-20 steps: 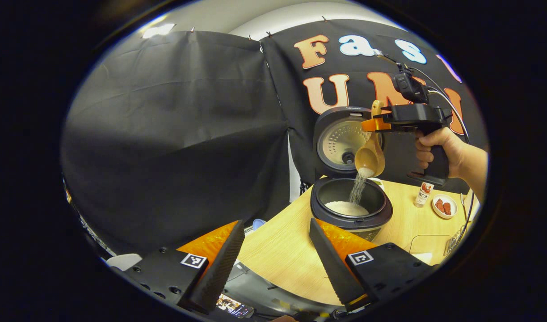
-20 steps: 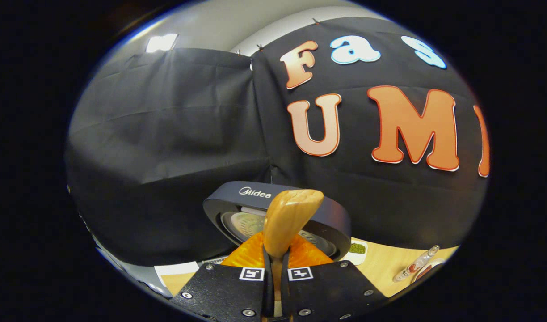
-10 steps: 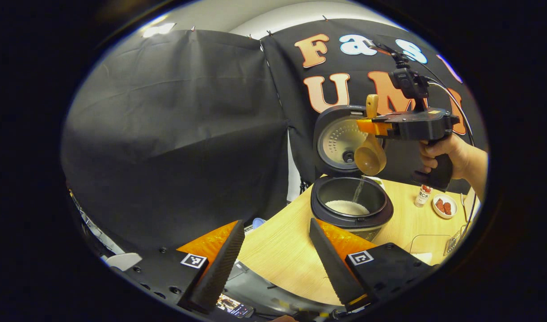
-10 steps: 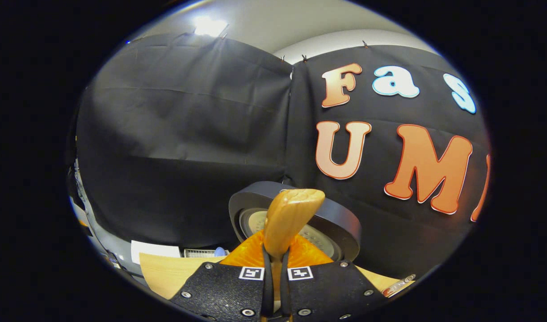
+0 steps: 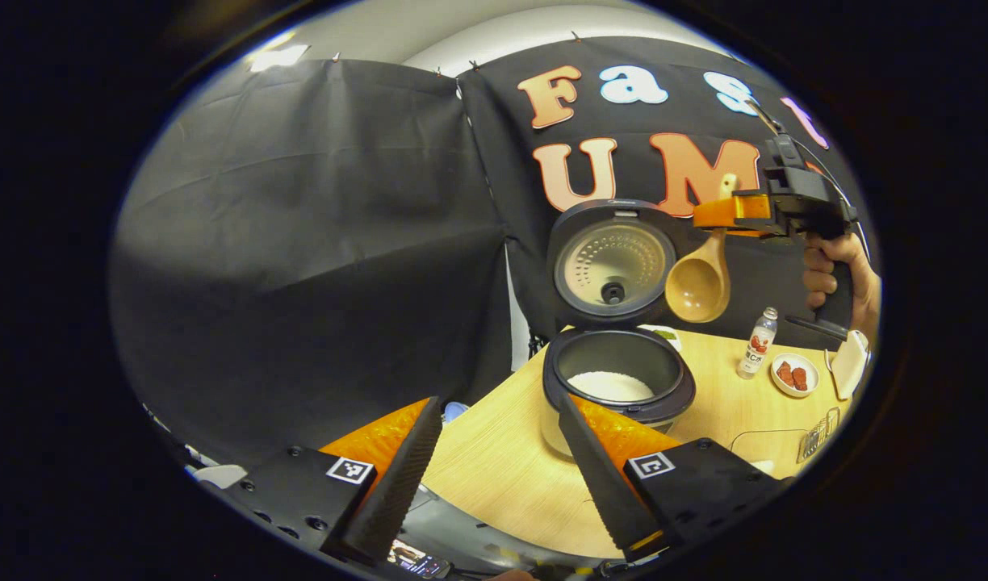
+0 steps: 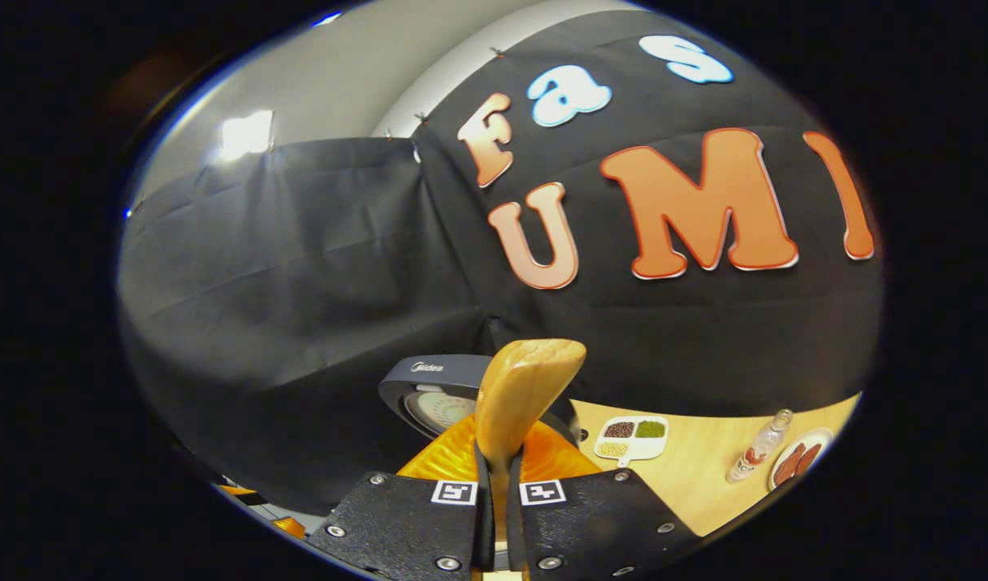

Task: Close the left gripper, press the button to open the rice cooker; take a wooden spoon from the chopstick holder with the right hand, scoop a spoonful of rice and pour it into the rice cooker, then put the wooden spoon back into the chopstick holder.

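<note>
Your right claw [image 5: 732, 214] grips the wooden spoon [image 5: 698, 284], empty, beside the open rice cooker [image 5: 617, 375], which holds rice. Your left claw [image 5: 498, 468] gapes idle. Next, carry the spoon to the chopstick holder.

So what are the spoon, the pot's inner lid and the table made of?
Spoon: wood by the look, pale honey tone with a smooth, slightly glossy finish. Inner lid: probably brushed metal, a dull silver disc dotted with small dimples. Table: light wood or a wood-look laminate; fine parallel grain lines show, but the look leaves that open.
</note>
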The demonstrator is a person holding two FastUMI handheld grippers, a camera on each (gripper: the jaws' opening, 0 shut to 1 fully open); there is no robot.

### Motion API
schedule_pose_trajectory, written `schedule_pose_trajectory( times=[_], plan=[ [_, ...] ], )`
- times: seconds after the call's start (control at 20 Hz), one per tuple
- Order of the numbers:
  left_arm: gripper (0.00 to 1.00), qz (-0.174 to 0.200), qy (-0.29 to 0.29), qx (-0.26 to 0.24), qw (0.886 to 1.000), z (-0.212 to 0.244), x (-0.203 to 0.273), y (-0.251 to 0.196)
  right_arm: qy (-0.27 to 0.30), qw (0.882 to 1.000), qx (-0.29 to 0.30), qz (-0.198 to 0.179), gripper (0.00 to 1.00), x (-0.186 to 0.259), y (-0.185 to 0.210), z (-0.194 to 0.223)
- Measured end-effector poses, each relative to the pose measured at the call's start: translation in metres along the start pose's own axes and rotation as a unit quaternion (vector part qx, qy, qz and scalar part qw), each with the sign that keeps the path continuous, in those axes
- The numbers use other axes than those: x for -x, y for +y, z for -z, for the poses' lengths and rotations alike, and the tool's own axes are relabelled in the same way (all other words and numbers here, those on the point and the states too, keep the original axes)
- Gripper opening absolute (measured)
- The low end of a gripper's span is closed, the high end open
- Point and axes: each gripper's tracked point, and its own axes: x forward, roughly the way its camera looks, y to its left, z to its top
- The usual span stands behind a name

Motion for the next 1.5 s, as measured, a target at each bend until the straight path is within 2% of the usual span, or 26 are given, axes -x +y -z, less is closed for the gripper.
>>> schedule_pose_trajectory(
  times=[0.15,0.2,0.3,0.35,0.45,0.5,0.55,0.6,0.7,0.8,1.0,1.05,1.25,1.5],
  plan=[
    [0.93,0.018,-0.009,-0.005,1.000,-0.011,-0.001,-0.021,-0.004,0.999,-0.026,0.035,0.05,0.021,-0.032,-0.004],
    [0.99,0.025,-0.011,-0.007,1.000,-0.013,0.000,-0.029,-0.006,0.998,-0.033,0.050,0.05,0.030,-0.040,-0.006],
    [0.99,0.037,-0.015,-0.014,0.999,-0.017,0.003,-0.046,-0.006,0.996,-0.047,0.079,0.05,0.052,-0.069,-0.004],
    [0.93,0.042,-0.015,-0.017,0.999,-0.019,0.005,-0.053,-0.006,0.994,-0.053,0.094,0.05,0.064,-0.083,-0.001],
    [0.94,0.053,-0.014,-0.017,0.998,-0.019,0.008,-0.068,-0.005,0.990,-0.063,0.128,0.05,0.091,-0.115,0.003],
    [0.93,0.059,-0.014,-0.016,0.998,-0.020,0.011,-0.075,-0.005,0.987,-0.069,0.146,0.05,0.106,-0.132,0.006],
    [0.99,0.064,-0.015,-0.016,0.998,-0.022,0.014,-0.082,-0.006,0.984,-0.075,0.163,0.05,0.121,-0.149,0.009],
    [0.94,0.068,-0.016,-0.018,0.997,-0.023,0.016,-0.088,-0.010,0.980,-0.083,0.183,0.05,0.139,-0.171,0.012],
    [0.94,0.078,-0.015,-0.024,0.997,-0.023,0.020,-0.102,-0.018,0.971,-0.095,0.219,0.05,0.172,-0.205,0.017],
    [0.99,0.090,-0.012,-0.025,0.996,-0.022,0.022,-0.116,-0.024,0.962,-0.102,0.253,0.06,0.203,-0.233,0.024],
    [1.00,0.109,-0.007,-0.020,0.994,-0.027,0.027,-0.139,-0.026,0.945,-0.104,0.310,0.06,0.256,-0.281,0.043],
    [0.94,0.109,-0.009,-0.022,0.994,-0.029,0.028,-0.142,-0.026,0.941,-0.109,0.319,0.06,0.265,-0.290,0.049],
    [0.93,0.112,-0.017,-0.025,0.993,-0.039,0.031,-0.153,-0.018,0.932,-0.114,0.344,0.08,0.288,-0.314,0.080],
    [0.93,0.104,-0.022,-0.031,0.994,-0.042,0.038,-0.153,0.014,0.927,-0.120,0.356,0.11,0.293,-0.335,0.124]
  ],
)
